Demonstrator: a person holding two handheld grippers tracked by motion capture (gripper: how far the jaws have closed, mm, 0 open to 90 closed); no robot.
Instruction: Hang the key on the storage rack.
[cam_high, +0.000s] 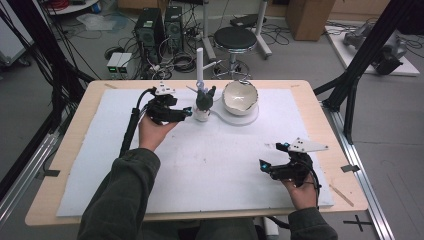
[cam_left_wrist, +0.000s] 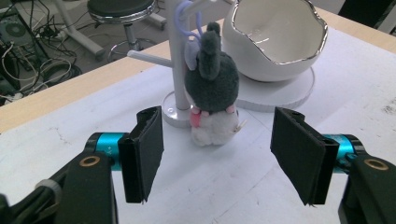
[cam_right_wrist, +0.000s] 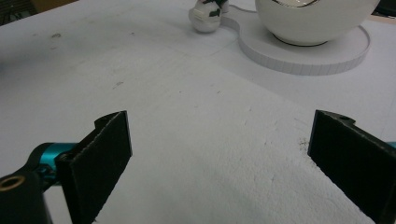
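**Plush toy hanging free as both grippers stand open**

Nearest the person, at the right of the table, the right gripper (cam_high: 273, 159) is resting low over the white sheet (cam_high: 210, 165), its jaws standing wide apart with nothing between them; in the right gripper view only bare sheet is lying between the black pads (cam_right_wrist: 100, 158). Farther off, at the left, the left hand (cam_high: 152, 131) is holding the left gripper (cam_high: 189, 112) level, aimed at the plush toy (cam_left_wrist: 212, 88). Its jaws are spread apart and gripping nothing, the toy sitting just beyond the pads (cam_left_wrist: 149, 149) and clear of them. The toy, grey above and white below, is hanging by a pale loop (cam_left_wrist: 187, 28) from the white stand (cam_high: 199, 75), its lower end reaching down to the stand's base. Just right of the stand, the white bowl (cam_high: 240, 97) with a jagged rim is sitting on a round white base (cam_left_wrist: 289, 91). Both are standing near the table's far edge.
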